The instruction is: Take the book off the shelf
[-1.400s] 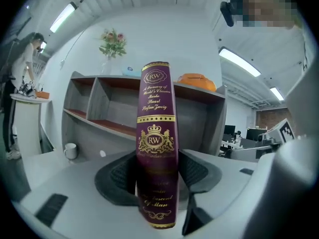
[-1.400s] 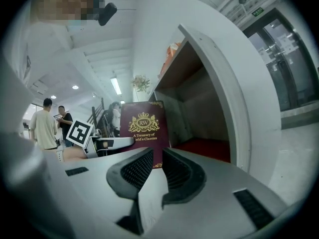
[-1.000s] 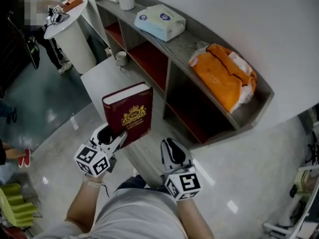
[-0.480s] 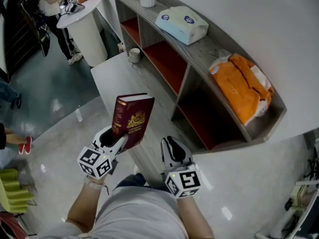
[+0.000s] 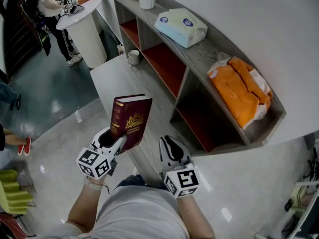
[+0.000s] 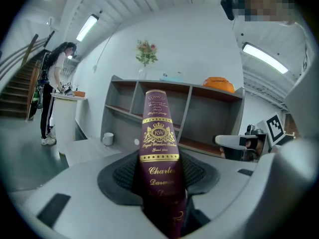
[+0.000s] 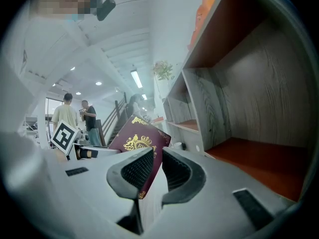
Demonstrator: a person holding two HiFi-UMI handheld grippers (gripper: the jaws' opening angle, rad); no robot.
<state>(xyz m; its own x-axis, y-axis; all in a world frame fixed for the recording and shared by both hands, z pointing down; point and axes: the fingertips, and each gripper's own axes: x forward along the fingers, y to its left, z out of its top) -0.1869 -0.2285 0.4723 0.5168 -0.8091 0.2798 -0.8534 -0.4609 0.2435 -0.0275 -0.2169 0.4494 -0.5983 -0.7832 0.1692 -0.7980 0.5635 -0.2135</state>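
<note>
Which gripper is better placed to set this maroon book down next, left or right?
Left, I'd say. The left gripper holds the book upright, its jaws having just closed tighter on it, clear of the shelf. The right gripper hangs open and empty beside it.

Book (image 5: pixel 130 121): maroon cover with a soft, leather-like sheen, stamped in bright gold foil; pale matt paper at the top edge.
Shelf (image 5: pixel 199 51): smooth matt boards in grey wood grain; inner floors flat red.
Tabletop (image 5: pixel 112 78): the same matt grey grain.
Left tool (image 6: pixel 159 163) and right tool (image 7: pixel 152 171): smooth matt grey plastic shells; pads (image 7: pixel 135 171) black, rubbery, finely ribbed.
Floor (image 5: pixel 55 103): polished grey, glossy, mirroring lights.
Bag (image 5: pixel 239 91): orange, crinkled, with a plastic shine.
Mug (image 5: pixel 133 57): white, glazed.
</note>
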